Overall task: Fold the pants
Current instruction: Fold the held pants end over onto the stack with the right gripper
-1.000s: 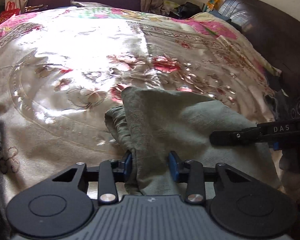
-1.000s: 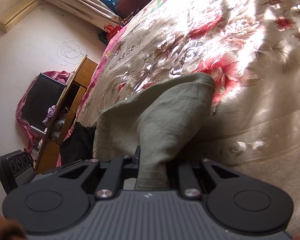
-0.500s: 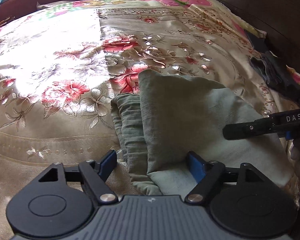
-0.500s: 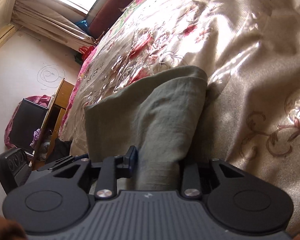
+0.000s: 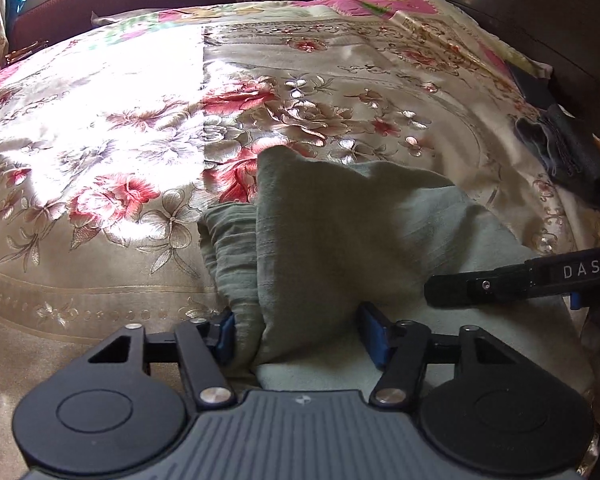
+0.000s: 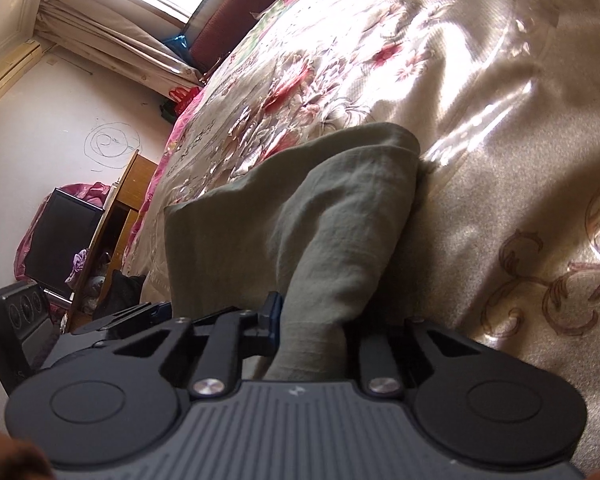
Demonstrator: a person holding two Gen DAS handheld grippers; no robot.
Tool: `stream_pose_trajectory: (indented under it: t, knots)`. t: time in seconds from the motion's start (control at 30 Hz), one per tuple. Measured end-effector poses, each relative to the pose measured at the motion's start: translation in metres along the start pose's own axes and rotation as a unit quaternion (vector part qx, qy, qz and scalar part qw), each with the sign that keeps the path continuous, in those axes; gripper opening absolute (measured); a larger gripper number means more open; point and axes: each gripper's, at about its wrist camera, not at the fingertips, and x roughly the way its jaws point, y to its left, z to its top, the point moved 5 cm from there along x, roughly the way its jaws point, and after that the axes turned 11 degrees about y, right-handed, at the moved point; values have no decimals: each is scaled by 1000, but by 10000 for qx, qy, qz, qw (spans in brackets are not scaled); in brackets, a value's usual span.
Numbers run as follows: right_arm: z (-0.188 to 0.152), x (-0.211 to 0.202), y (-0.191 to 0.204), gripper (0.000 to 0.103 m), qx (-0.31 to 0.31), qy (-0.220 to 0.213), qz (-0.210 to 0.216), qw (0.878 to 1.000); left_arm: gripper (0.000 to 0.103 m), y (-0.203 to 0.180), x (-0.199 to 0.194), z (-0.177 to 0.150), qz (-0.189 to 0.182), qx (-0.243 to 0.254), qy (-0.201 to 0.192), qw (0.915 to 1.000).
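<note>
The grey-green pants (image 5: pixel 340 232) lie folded in a flat bundle on the floral bedspread (image 5: pixel 140 140). My left gripper (image 5: pixel 300 336) is open, its blue pads either side of the near edge of the pants without pinching them. My right gripper (image 6: pixel 312 328) is shut on a raised fold of the pants (image 6: pixel 332 232). The right gripper's finger (image 5: pixel 500 286) reaches in from the right in the left wrist view, over the cloth.
A dark wooden headboard (image 5: pixel 560 20) runs along the right of the bed, with dark clothes (image 5: pixel 560 148) beside it. A wooden cabinet with a black screen (image 6: pixel 72 236) stands by the wall. A maroon bench (image 5: pixel 120 4) lies beyond the bed.
My left gripper let go of the pants edge, opened wide, then narrowed somewhat around the cloth. My right gripper kept its hold and the bundle settled lower on the bed.
</note>
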Motion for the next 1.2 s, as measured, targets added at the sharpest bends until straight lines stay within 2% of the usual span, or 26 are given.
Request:
stream_pose_trajectory:
  t: [0.03,0.13,0.23,0.3,0.37,0.47,0.53,0.6,0.73,0.9,0.97,1.03,1.13,1.2]
  knots:
    - [0,-3,2,16,-47,-39,19,10000,55,0,-4,2,4,-49,-21,10000]
    - [1,-17,6,14,-111,-252,191,9994,39,3,-17,8,-217,-256,-94,9994]
    - [1,-31,6,13,-75,-445,259,9986,37,0,-26,11,-304,-232,-161,9991]
    - [2,-35,2,13,-10,-499,120,9987,38,-3,-24,11,-168,-79,-127,9997]
    - [3,-32,-4,14,146,-407,134,9990,44,-3,-14,8,28,75,42,10000]
    - [2,-28,-11,17,310,-301,92,9990,62,1,-6,4,130,123,111,9998]
    - [2,-26,-12,17,322,-283,54,9991,81,6,-3,5,150,71,143,9998]
    - [3,-24,-15,18,371,-262,49,9990,84,10,-1,6,76,23,173,9998]
    - [2,-20,-22,19,525,-207,94,9984,84,-1,7,8,-698,-51,417,9967]
    - [4,-16,-26,19,598,-150,130,9980,88,-19,24,11,-593,369,413,9967]
    - [5,-15,-26,17,616,-150,121,9979,77,-15,19,12,-599,234,349,9973]
    - [5,-16,-23,17,544,-155,85,9984,55,-11,9,11,-634,154,292,9974]
    - [5,-20,-14,14,359,-239,57,9991,37,-7,-3,14,-669,80,217,9975]
    - [5,-26,-8,13,295,-341,150,9989,35,-7,-12,17,-809,3,103,9967]
